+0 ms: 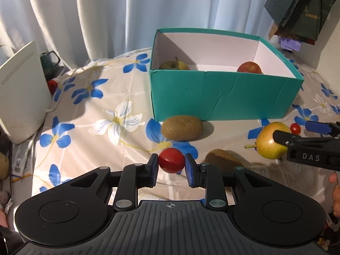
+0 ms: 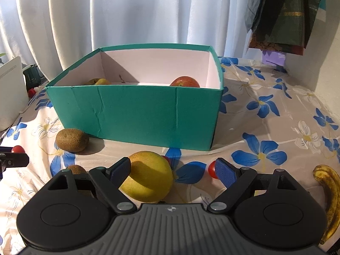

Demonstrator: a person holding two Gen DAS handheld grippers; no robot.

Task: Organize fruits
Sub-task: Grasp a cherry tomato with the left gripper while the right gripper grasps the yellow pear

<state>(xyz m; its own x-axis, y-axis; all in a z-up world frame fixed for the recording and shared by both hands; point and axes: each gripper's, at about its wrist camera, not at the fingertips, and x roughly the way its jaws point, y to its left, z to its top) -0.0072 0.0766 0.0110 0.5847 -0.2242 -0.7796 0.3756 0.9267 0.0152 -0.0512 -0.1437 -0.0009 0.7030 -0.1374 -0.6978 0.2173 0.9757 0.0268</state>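
My left gripper (image 1: 171, 166) is shut on a red cherry tomato (image 1: 171, 161), lifted off the flowered cloth. In the right wrist view, my right gripper (image 2: 172, 165) stands open astride a yellow pear (image 2: 148, 176). Its left pad is at the pear's side and its right pad is well apart from it. A second cherry tomato (image 2: 212, 170) lies by that right pad. The teal box (image 1: 223, 93) holds a green apple (image 1: 174, 65) and a red apple (image 1: 249, 67). One kiwi (image 1: 181, 127) lies before the box, and another kiwi (image 1: 223, 159) sits nearer me.
A spotted banana (image 2: 331, 193) lies at the right on the cloth. A white device (image 1: 21, 91) and a green mug (image 1: 50, 61) stand at the far left. Curtains hang behind the box, and dark bags (image 1: 301, 6) hang at the upper right.
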